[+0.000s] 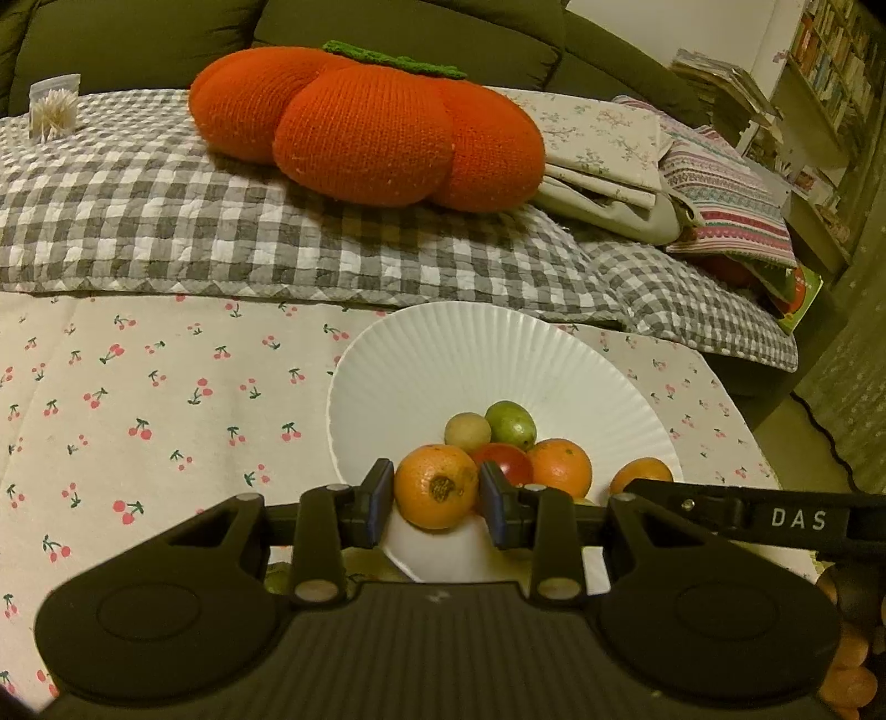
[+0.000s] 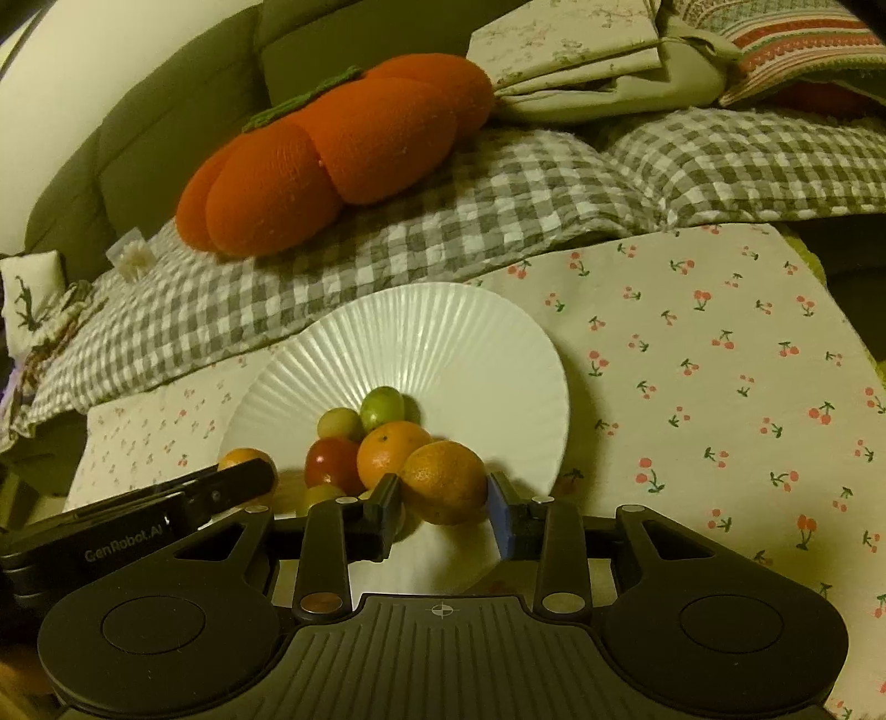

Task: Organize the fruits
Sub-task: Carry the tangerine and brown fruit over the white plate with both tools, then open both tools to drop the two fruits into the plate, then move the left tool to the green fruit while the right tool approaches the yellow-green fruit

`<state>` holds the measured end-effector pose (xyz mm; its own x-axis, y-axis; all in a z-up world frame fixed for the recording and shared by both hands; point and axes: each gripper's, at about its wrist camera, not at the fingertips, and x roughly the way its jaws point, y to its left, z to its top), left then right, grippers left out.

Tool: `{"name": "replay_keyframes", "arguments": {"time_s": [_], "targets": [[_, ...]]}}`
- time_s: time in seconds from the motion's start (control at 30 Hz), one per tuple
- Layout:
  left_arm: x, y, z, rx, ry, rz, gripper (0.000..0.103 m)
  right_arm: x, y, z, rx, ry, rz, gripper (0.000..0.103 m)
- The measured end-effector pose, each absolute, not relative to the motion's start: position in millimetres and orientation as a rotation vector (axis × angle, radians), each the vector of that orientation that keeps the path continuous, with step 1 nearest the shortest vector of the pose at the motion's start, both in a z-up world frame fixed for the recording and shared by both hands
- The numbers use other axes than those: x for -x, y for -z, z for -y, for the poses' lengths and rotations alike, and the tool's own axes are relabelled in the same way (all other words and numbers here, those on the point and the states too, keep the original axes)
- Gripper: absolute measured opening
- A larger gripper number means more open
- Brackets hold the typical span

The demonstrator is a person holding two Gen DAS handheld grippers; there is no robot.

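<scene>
A green sofa [image 1: 387, 22] ran behind everything, its seat under a grey checked quilt [image 1: 221, 221] that carried a knitted orange pumpkin cushion [image 1: 365, 122] and, toward its right end, folded floral linens [image 1: 603, 144]. In front lay a cherry-print cloth [image 1: 138, 399], and a ribbed white plate [image 1: 498, 360] sat at its far edge, against the quilt.

The fruit was heaped on the near part of the plate: a red one [image 2: 332, 462], a green one [image 2: 382, 403], a small pale one [image 2: 339, 422] and a central orange [image 2: 390, 451] touching one another.

The left gripper [image 1: 437, 501] pinched a blemished orange [image 1: 436, 486] between both pads above the plate's near rim. The right gripper [image 2: 443, 507] bracketed another orange [image 2: 444, 481]; its left pad touched the fruit, but whether the blue right pad did I could not tell. A further orange [image 1: 642, 473] sat at the plate's right rim, behind the right gripper's body.
</scene>
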<state>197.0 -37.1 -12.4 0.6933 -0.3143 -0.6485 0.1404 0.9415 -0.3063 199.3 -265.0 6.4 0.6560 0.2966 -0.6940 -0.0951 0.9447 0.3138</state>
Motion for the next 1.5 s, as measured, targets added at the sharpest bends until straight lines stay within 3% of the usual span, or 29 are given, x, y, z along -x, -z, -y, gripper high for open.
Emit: {"name": "replay_keyframes", "arguments": {"time_s": [0.07, 0.2, 0.27, 0.7, 0.97, 1.4, 1.5], "targets": [[-197.1, 12.0, 36.6, 0.246, 0.255, -0.767, 0.033, -199.0, -6.8, 265.2, -0.263, -0.226, -0.829, 0.035], [-194.5, 9.1, 34.5, 0.257, 0.25, -0.749, 0.049, -197.6, -12.1, 268.8, -0.286, -0.225, -0.812, 0.042], [-193.4, 6.5, 32.5, 0.265, 0.247, -0.743, 0.05, -196.3, -14.7, 269.7, -0.288, -0.227, -0.808, 0.042], [-185.8, -0.6, 19.3, 0.329, 0.217, -0.757, 0.05, -181.1, -25.6, 267.5, -0.269, -0.22, -0.801, 0.042], [-175.9, -7.5, -3.5, 0.373, 0.168, -0.779, 0.051, -160.8, -36.0, 266.1, -0.238, -0.235, -0.767, 0.051], [-145.9, 5.6, -27.3, 0.359, 0.063, -0.883, 0.051, -130.5, -41.7, 244.9, -0.178, -0.313, -0.754, 0.053], [-138.9, 6.5, -24.9, 0.33, 0.038, -0.907, 0.051, -125.1, -40.2, 237.6, -0.16, -0.332, -0.758, 0.063]]}}
